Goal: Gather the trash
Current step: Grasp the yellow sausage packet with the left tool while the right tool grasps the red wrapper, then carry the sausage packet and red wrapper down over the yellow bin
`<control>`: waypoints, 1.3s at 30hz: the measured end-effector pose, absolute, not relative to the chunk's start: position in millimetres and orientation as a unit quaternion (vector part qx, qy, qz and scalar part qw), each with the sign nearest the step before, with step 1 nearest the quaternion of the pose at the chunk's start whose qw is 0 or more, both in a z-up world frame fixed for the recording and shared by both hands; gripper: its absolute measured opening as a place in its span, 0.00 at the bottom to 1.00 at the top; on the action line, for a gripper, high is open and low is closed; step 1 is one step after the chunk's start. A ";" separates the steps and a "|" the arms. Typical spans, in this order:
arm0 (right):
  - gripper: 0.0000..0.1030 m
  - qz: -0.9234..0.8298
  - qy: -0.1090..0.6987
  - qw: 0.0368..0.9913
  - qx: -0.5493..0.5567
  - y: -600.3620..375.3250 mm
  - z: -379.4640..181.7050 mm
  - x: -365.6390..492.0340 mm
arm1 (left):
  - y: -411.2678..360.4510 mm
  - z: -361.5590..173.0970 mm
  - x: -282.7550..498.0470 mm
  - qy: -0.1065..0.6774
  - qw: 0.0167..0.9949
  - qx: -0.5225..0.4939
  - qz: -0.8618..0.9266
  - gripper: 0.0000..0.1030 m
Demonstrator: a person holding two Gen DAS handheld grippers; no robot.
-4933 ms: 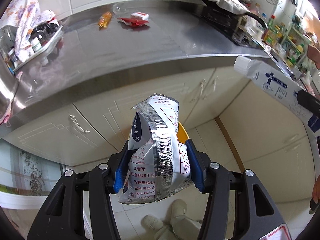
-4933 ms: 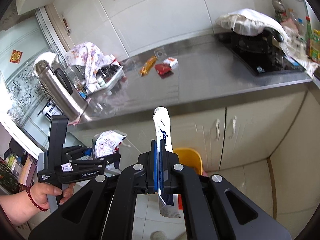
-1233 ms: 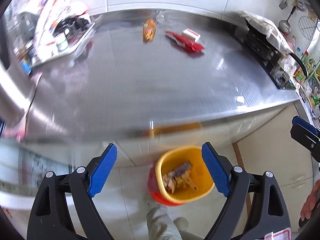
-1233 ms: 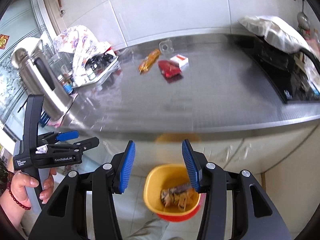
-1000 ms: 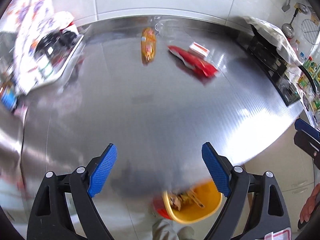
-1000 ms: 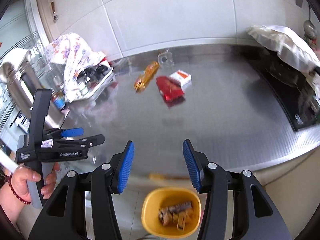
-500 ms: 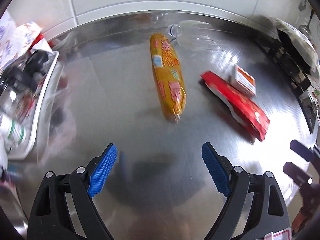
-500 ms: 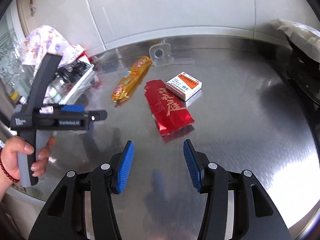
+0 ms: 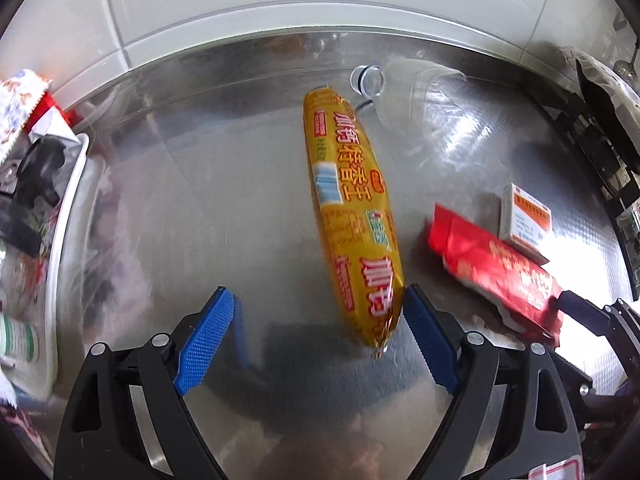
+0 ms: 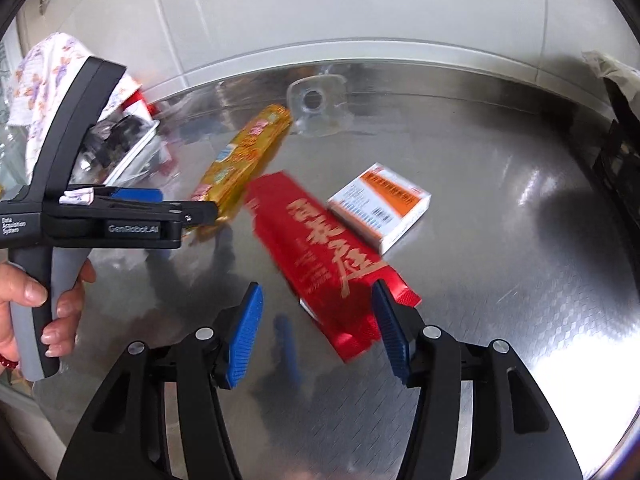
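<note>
A long yellow snack wrapper point(image 9: 352, 216) lies on the steel counter; its near end sits just inside my open left gripper point(image 9: 316, 340), close to the right finger. It also shows in the right wrist view point(image 10: 244, 160). A red foil packet point(image 10: 328, 256) lies between the fingers of my open right gripper point(image 10: 318, 334), its near end by the right finger. It shows in the left wrist view point(image 9: 496, 268) too. A small white and orange box point(image 10: 380, 204) lies beside the red packet. A clear plastic container point(image 10: 318, 104) lies near the wall.
A white tray point(image 9: 60, 232) with bottles and a floral cloth point(image 10: 40, 76) stands at the counter's left. A black stove point(image 10: 620, 152) is at the right edge. The tiled wall point(image 10: 320, 8) backs the counter.
Both grippers dropped their trash in the yellow bin, rose over the counter and moved in close to the yellow wrapper and the red packet. Both stay open.
</note>
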State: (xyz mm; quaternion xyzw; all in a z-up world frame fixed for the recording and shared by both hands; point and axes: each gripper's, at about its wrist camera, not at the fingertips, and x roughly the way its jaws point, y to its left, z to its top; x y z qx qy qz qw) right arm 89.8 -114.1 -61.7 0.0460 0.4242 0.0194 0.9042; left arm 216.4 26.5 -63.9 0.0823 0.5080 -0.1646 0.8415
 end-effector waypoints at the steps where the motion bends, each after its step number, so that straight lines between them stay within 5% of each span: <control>1: 0.56 0.016 0.423 0.905 0.054 -117.9 -61.4 90.9 | 25.5 -63.4 219.4 0.508 0.841 0.081 -0.165 0.83; 5: 0.59 0.015 0.424 0.904 0.051 -121.2 -64.2 96.5 | 25.3 -63.4 226.3 0.506 0.842 0.085 -0.166 0.83; 9: 0.74 0.012 0.428 0.904 0.022 -118.0 -66.6 105.5 | 23.9 -63.7 232.4 0.505 0.843 0.085 -0.165 0.83; 15: 0.74 -0.001 0.432 0.902 0.016 -123.5 -72.1 113.5 | 23.1 -62.9 238.0 0.503 0.844 0.088 -0.163 0.83; 21: 0.49 -0.005 0.427 0.904 0.009 -125.6 -69.5 108.7 | 14.9 -63.9 241.5 0.492 0.849 0.108 -0.157 0.77; 24: 0.37 0.002 0.426 0.905 0.010 -124.5 -66.1 106.6 | 16.2 -59.4 241.2 0.484 0.853 0.108 -0.160 0.52; 26: 0.06 0.005 0.425 0.905 0.010 -122.7 -63.4 105.7 | 18.6 -55.8 243.9 0.483 0.854 0.104 -0.162 0.30; 30: 0.03 0.008 0.431 0.901 0.044 -131.0 -63.3 103.1 | 28.2 -53.1 248.9 0.485 0.854 0.094 -0.163 0.10; 39: 0.00 0.018 0.415 0.902 0.116 -147.2 -48.5 86.7 | 40.5 -46.6 227.1 0.471 0.860 0.084 -0.179 0.04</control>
